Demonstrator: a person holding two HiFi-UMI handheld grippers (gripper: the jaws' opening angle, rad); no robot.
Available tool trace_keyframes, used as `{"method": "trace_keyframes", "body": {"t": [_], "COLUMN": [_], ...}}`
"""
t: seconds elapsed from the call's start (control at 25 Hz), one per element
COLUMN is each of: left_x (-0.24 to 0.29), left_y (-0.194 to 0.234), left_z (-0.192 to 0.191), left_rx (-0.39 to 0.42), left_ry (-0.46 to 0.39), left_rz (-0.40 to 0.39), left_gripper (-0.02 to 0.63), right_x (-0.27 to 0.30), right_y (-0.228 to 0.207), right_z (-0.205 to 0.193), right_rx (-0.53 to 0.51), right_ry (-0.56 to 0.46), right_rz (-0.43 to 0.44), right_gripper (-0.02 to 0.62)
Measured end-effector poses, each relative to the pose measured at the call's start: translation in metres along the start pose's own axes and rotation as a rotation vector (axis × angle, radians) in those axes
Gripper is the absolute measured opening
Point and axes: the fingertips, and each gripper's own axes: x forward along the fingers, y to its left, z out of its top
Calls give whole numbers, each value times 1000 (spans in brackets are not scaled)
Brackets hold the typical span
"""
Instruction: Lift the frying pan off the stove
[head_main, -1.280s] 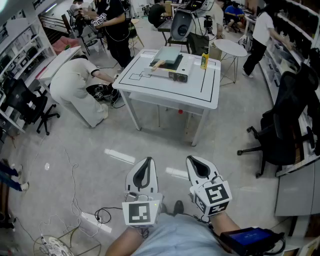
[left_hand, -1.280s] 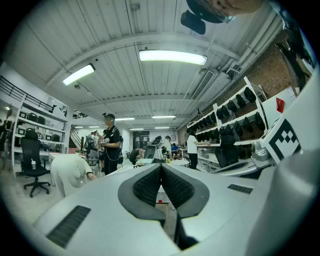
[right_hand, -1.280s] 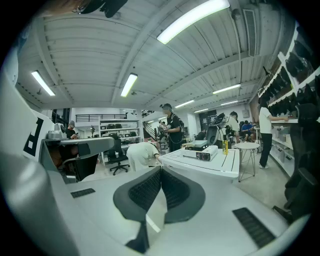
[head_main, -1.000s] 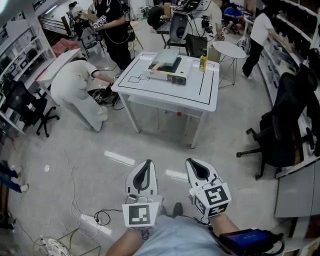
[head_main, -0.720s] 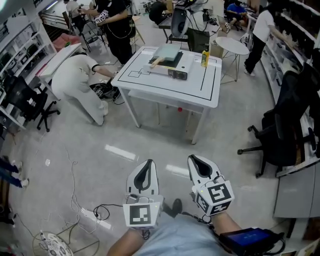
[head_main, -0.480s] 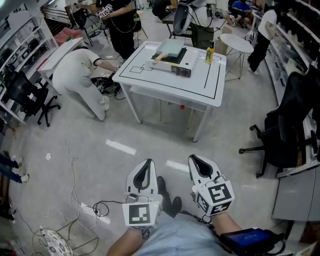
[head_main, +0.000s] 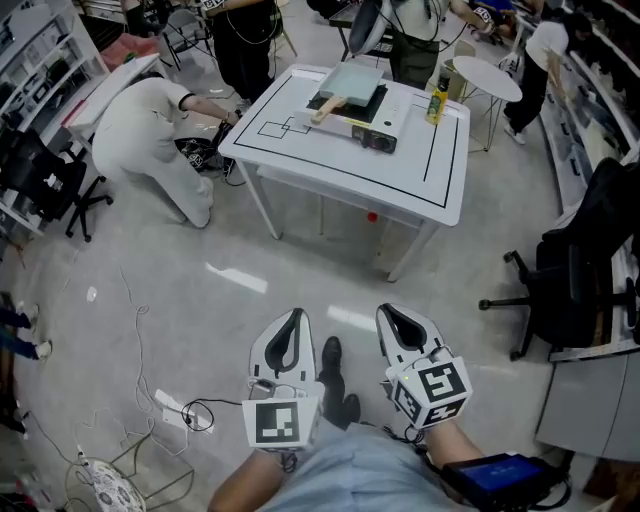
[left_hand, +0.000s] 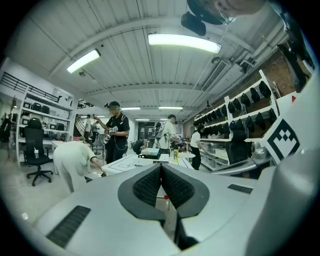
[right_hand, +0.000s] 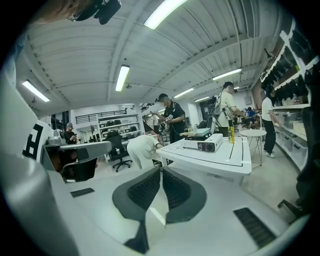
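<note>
A square pale-green frying pan (head_main: 352, 83) with a wooden handle (head_main: 322, 111) sits on a portable stove (head_main: 368, 127) at the far side of a white table (head_main: 330, 165). The table stands well ahead of me across the floor. My left gripper (head_main: 293, 316) and right gripper (head_main: 389, 314) are held side by side low in the head view, far from the table. Both are shut with nothing between the pads. The left gripper view shows shut jaws and the pan and stove (left_hand: 149, 152) small and distant. The right gripper view shows the stove (right_hand: 210, 145) on the table.
A yellow bottle (head_main: 436, 102) stands on the table right of the stove. A person in white (head_main: 145, 125) crouches at the table's left side. A round white side table (head_main: 487, 77), black office chairs (head_main: 585, 270), and floor cables with a power strip (head_main: 172, 409) surround the path.
The table with pan and stove has come nearer and larger in the head view. Both grippers keep their place, still shut. A black shoe now shows between them.
</note>
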Motion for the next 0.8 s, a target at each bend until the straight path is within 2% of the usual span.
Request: {"method": "trace_keyframes", "body": {"t": [0.24,0.44,0.6,0.8], "left_x": [72,126,156,184], "left_y": [42,77,100,110], "left_z": [14,34,54,71], "left_rx": [3,2,2,5], "left_ry": [7,-8,-48,-78], "left_rz": [-4,-22,-33,-62], "left_gripper": [18,18,18,18], "right_x": [76,133,161,179], "right_y": [-19,-33,-35,-45], "right_z": [27,65,94,121], "right_rx": [16,7,-20,-31], "right_ry": [13,-4,-30,-59], "right_rz": [10,-8,-18,-47], "right_gripper": [49,51,51,51]}}
